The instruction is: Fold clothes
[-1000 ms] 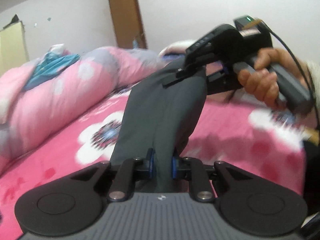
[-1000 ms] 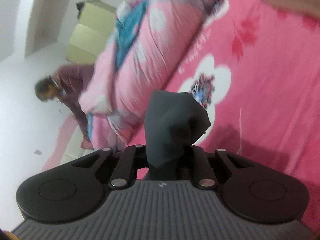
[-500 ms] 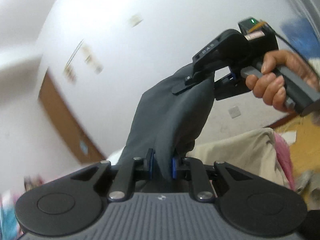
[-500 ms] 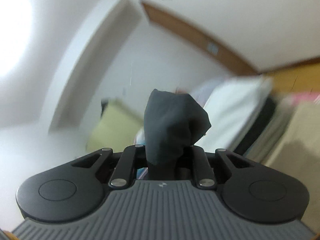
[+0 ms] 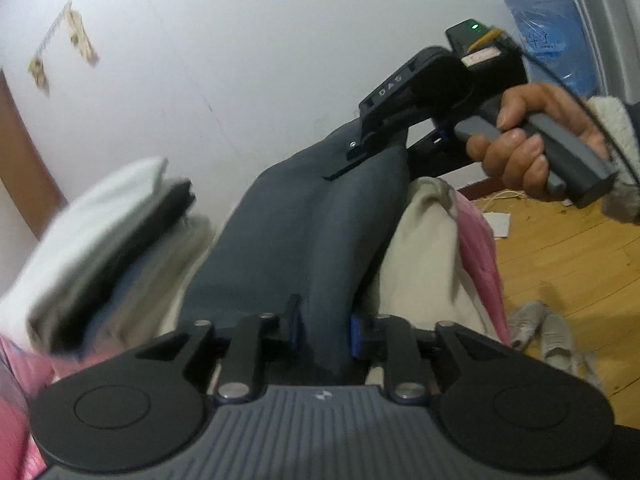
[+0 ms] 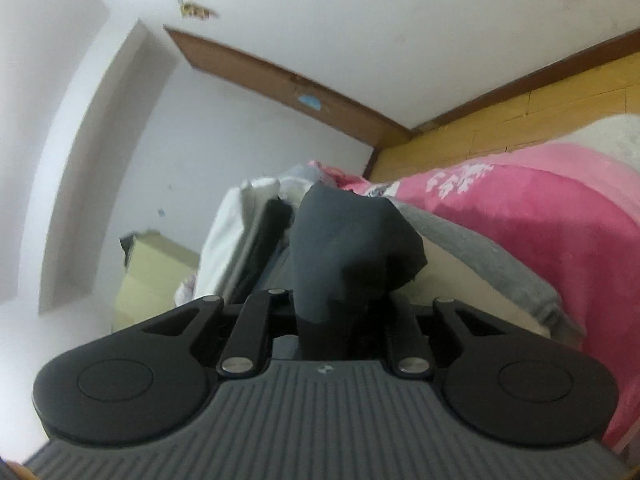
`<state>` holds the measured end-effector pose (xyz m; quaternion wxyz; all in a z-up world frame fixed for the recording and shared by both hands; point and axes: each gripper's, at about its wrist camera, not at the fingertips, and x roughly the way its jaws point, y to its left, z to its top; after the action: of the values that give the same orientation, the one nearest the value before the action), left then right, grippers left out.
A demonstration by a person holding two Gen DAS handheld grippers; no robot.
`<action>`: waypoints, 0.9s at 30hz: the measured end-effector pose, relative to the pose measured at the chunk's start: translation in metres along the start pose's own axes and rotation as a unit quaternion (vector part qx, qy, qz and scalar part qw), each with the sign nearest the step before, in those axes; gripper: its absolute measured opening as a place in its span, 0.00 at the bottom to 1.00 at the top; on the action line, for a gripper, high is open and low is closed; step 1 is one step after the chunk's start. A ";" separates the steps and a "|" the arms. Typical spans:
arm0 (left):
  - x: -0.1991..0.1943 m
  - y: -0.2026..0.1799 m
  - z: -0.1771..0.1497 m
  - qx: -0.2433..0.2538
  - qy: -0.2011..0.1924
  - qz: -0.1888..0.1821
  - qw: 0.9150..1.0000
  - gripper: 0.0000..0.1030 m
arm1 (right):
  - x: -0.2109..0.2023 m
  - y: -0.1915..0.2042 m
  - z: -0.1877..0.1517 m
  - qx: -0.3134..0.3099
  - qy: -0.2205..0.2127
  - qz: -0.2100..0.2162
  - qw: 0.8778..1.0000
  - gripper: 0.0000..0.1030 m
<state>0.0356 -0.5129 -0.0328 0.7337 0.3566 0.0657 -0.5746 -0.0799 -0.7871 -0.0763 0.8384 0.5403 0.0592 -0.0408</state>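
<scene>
A home bedroom: bed (image 6: 560, 240) under a pink flowered cover, stacked folded clothes (image 5: 100, 248) on it, wooden floor (image 5: 560, 260), white walls (image 5: 240, 60), brown door (image 6: 280, 76), shoes (image 5: 548, 332) beside the bed.

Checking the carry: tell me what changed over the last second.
Both tongs swung the dark grey folded garment from above the pink flowered bed to the stack of folded clothes. Left tongs and right tongs are starting to open, fabric between them. The garment stayed spanned between both.

Matt dark cloth garment (image 5: 304, 240), fleecy pink blanket (image 6: 560, 232), wooden floor (image 5: 568, 256).
</scene>
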 end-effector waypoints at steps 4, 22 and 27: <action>-0.019 0.011 0.006 -0.036 -0.002 -0.019 0.999 0.50 | -0.015 0.000 -0.001 -0.009 0.020 -0.012 1.000 0.28; 0.051 0.068 0.018 -0.221 0.016 -0.046 0.974 0.54 | 0.012 0.058 -0.025 -0.301 -0.025 -0.037 0.952 0.31; 0.019 0.100 0.006 -0.322 -0.010 -0.062 0.945 0.57 | 0.023 0.059 -0.018 -0.285 -0.046 -0.042 0.957 0.31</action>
<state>0.1291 -0.5228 0.0068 0.7729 0.0908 0.2617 -0.5708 -0.0506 -0.7468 -0.0338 0.9569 0.2735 0.0526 -0.0822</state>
